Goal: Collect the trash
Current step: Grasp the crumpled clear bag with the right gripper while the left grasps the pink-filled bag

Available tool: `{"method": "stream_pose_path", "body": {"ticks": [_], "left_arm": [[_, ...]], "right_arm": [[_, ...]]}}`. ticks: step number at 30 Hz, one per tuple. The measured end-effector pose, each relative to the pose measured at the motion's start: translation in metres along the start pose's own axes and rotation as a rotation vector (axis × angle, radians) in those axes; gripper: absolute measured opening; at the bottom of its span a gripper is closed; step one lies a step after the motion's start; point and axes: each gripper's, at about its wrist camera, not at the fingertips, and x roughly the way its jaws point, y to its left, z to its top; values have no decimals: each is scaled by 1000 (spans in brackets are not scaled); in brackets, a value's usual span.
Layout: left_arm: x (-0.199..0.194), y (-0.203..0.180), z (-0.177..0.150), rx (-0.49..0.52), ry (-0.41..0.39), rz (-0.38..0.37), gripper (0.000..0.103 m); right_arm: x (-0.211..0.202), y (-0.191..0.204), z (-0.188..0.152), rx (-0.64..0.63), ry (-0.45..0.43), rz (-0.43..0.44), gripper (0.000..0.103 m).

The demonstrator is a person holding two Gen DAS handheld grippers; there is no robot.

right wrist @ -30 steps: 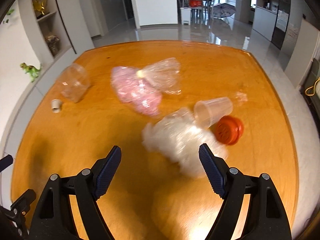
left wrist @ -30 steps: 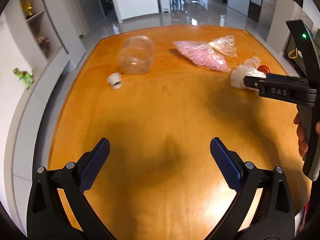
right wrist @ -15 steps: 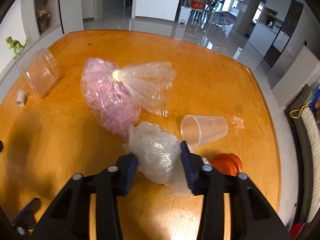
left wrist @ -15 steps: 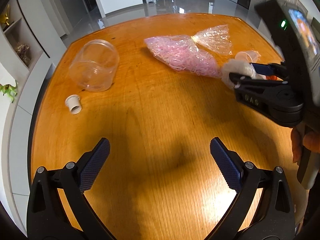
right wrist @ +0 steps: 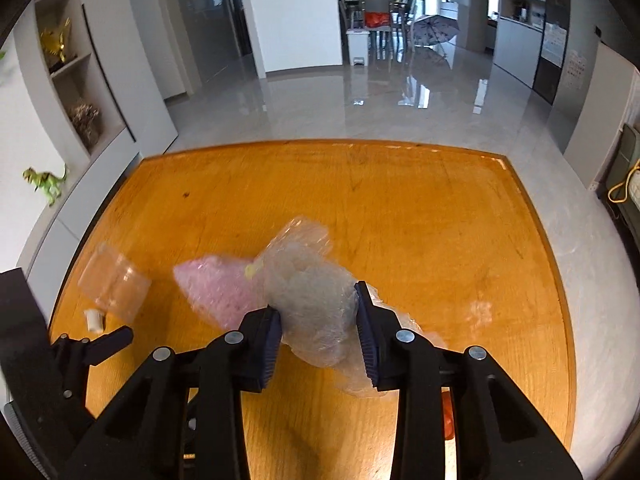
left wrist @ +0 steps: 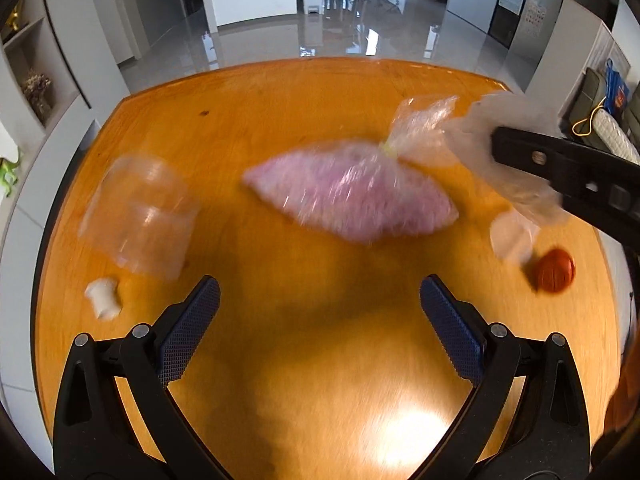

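Right gripper (right wrist: 318, 324) clamped on a crumpled clear plastic bag (right wrist: 316, 312) — jaws pressed into both its sides, raised above the orange table (right wrist: 440, 220). Left gripper (left wrist: 320, 312) spread wide, empty — poised over bare wood near the pink-filled bag (left wrist: 352, 200) and the clear jar (left wrist: 140, 224).

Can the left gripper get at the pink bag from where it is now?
Probably yes. The left gripper is open and empty, and the pink bag lies just ahead on bare table. The right gripper, holding crumpled clear plastic, is off to the side.
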Motion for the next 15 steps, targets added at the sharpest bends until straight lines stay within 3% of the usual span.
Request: {"method": "stream_pose_path", "body": {"ticks": [8,10,12,15], "left_arm": [[38,-20,44,92,-11,46,97],[51,-23,49,101,5,32,97],[63,-29,49,135,-8,67,97],[69,-32,44,174,-38,75,82]], "right_arm": [[15,-28,20,60,4,-32,36],[20,-29,21,62,7,-33,36],[25,-27,20,58,12,-32,36],[28,-23,19,49,16,-32,36]]}}
